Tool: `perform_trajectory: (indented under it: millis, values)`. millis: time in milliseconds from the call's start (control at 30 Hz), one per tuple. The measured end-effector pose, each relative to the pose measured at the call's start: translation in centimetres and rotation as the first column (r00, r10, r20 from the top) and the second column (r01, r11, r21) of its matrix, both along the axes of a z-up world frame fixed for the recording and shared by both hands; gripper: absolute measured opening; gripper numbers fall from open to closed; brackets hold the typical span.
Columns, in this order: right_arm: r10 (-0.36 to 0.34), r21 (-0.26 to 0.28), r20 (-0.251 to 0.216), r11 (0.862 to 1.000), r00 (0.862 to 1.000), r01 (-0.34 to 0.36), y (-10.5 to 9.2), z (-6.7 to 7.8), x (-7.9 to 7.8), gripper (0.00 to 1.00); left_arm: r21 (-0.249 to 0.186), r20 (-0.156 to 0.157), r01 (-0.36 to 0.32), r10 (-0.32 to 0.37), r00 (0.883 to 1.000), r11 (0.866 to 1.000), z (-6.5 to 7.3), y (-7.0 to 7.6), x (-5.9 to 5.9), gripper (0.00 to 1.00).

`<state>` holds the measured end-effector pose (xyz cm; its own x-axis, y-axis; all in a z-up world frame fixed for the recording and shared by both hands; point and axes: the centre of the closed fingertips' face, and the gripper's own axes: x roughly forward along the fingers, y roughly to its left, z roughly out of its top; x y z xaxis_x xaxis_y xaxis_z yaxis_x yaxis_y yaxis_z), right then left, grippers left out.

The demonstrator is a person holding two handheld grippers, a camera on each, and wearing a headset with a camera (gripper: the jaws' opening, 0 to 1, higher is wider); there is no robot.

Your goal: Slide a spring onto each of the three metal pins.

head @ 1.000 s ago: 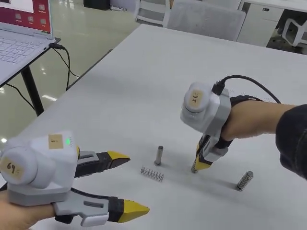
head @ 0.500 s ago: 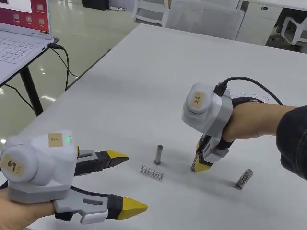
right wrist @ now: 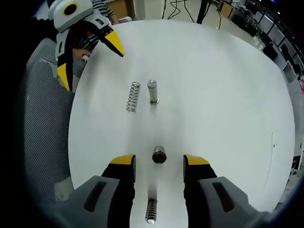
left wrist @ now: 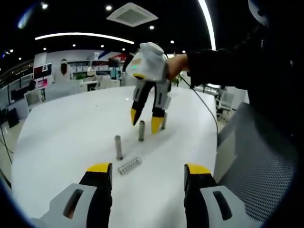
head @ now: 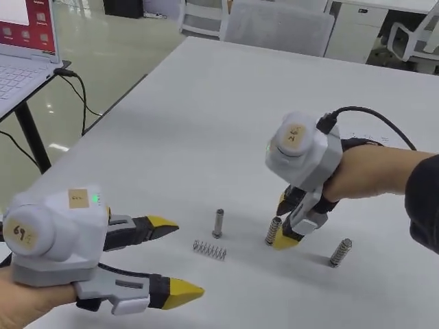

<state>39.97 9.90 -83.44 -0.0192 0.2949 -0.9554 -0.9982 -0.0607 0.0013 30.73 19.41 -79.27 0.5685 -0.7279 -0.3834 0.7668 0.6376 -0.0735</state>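
Three metal pins stand on the white table (head: 206, 116). The left pin (head: 218, 223) (left wrist: 118, 147) (right wrist: 153, 91) is bare, and a loose spring (head: 209, 249) (left wrist: 129, 165) (right wrist: 133, 96) lies beside it. The middle pin (head: 273, 231) (left wrist: 141, 130) (right wrist: 159, 155) wears a spring. My right gripper (head: 282, 223) (right wrist: 160, 160) (left wrist: 145, 120) stands open over it, one jaw on each side, not touching. The right pin (head: 340, 252) (right wrist: 151, 210) also carries a spring. My left gripper (head: 175, 257) (left wrist: 148, 168) (right wrist: 89, 61) hovers open and empty near the front edge, pointing at the loose spring.
A laptop (head: 20, 48) sits on a side stand at the far left, with a cable (head: 82, 92) hanging from it. Chairs (head: 274, 27) stand beyond the table's far end. The table's left edge runs close to my left gripper.
My right gripper's jaws have parted and let go of the spring, which now sits on the middle pin. The left gripper has barely moved; the head camera shifted slightly.
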Motion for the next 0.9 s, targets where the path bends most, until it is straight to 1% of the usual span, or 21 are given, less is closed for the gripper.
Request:
perform_trajectory:
  millis: [100, 167, 200, 233, 367, 400, 433, 500, 533, 633, 700, 733, 800, 833, 900]
  values:
    - [-0.009, 0.016, 0.007, 1.000, 1.000, 0.009, -0.3, 0.2, -0.1, 0.44, 0.006, -0.005, 0.003, -0.003, 1.000, 1.000, -0.2, 0.0, 0.2, 0.55]
    - [-0.025, 0.045, -0.002, 0.999, 1.000, 0.025, -0.3, 0.5, -0.2, 0.48, 0.009, -0.010, 0.005, -0.005, 1.000, 1.000, -0.4, 0.0, 0.4, 0.55]
    - [-0.046, 0.087, -0.019, 0.995, 0.999, 0.048, 0.1, 0.7, -0.5, 0.51, 0.011, -0.013, 0.006, -0.006, 1.000, 1.000, -0.5, 0.1, 0.5, 0.54]
    - [-0.056, 0.102, -0.032, 0.993, 0.998, 0.060, 0.1, 0.8, -0.6, 0.53, 0.013, -0.015, 0.006, -0.006, 1.000, 1.000, -0.6, 0.1, 0.6, 0.54]
    - [-0.073, 0.124, -0.026, 0.989, 0.997, 0.076, -0.5, 1.2, -0.8, 0.55, 0.024, -0.023, 0.017, -0.016, 1.000, 1.000, -0.9, 0.0, 1.1, 0.53]
    - [-0.077, 0.135, -0.028, 0.988, 0.997, 0.080, -0.6, 1.3, -0.9, 0.57, 0.028, -0.025, 0.019, -0.018, 1.000, 0.999, -1.1, 0.0, 1.2, 0.52]
    - [-0.089, 0.158, -0.043, 0.983, 0.995, 0.095, -0.5, 1.4, -1.2, 0.59, 0.032, -0.028, 0.021, -0.020, 0.999, 0.999, -1.2, 0.0, 1.4, 0.52]
    - [-0.106, 0.189, -0.050, 0.975, 0.993, 0.114, -0.6, 1.5, -1.3, 0.62, 0.037, -0.035, 0.023, -0.022, 0.999, 0.999, -1.5, 0.0, 1.7, 0.52]
    - [-0.107, 0.187, -0.048, 0.976, 0.993, 0.114, -0.8, 1.5, -1.4, 0.62, 0.039, -0.038, 0.023, -0.022, 0.999, 0.999, -1.6, 0.1, 1.8, 0.51]
    - [-0.124, 0.220, -0.043, 0.967, 0.991, 0.131, -1.0, 1.7, -1.5, 0.66, 0.047, -0.042, 0.031, -0.029, 0.999, 0.998, -1.8, 0.0, 2.0, 0.49]
    - [-0.140, 0.244, -0.041, 0.959, 0.989, 0.146, -1.1, 1.9, -1.5, 0.66, 0.052, -0.044, 0.037, -0.034, 0.998, 0.998, -2.0, -0.1, 2.3, 0.49]
    - [-0.151, 0.265, -0.046, 0.951, 0.988, 0.157, -1.1, 2.1, -1.6, 0.67, 0.054, -0.044, 0.040, -0.038, 0.998, 0.998, -2.1, -0.2, 2.4, 0.48]
    - [-0.169, 0.287, -0.044, 0.942, 0.985, 0.175, -1.3, 2.2, -1.7, 0.69, 0.058, -0.046, 0.045, -0.043, 0.998, 0.997, -2.4, -0.1, 2.8, 0.48]
    - [-0.175, 0.296, -0.035, 0.938, 0.984, 0.178, -1.4, 2.3, -1.6, 0.69, 0.061, -0.047, 0.047, -0.045, 0.998, 0.997, -2.5, -0.1, 2.9, 0.47]
    - [-0.189, 0.310, -0.035, 0.932, 0.981, 0.190, -1.6, 2.5, -1.7, 0.70, 0.063, -0.048, 0.052, -0.049, 0.998, 0.997, -2.6, -0.1, 3.1, 0.47]
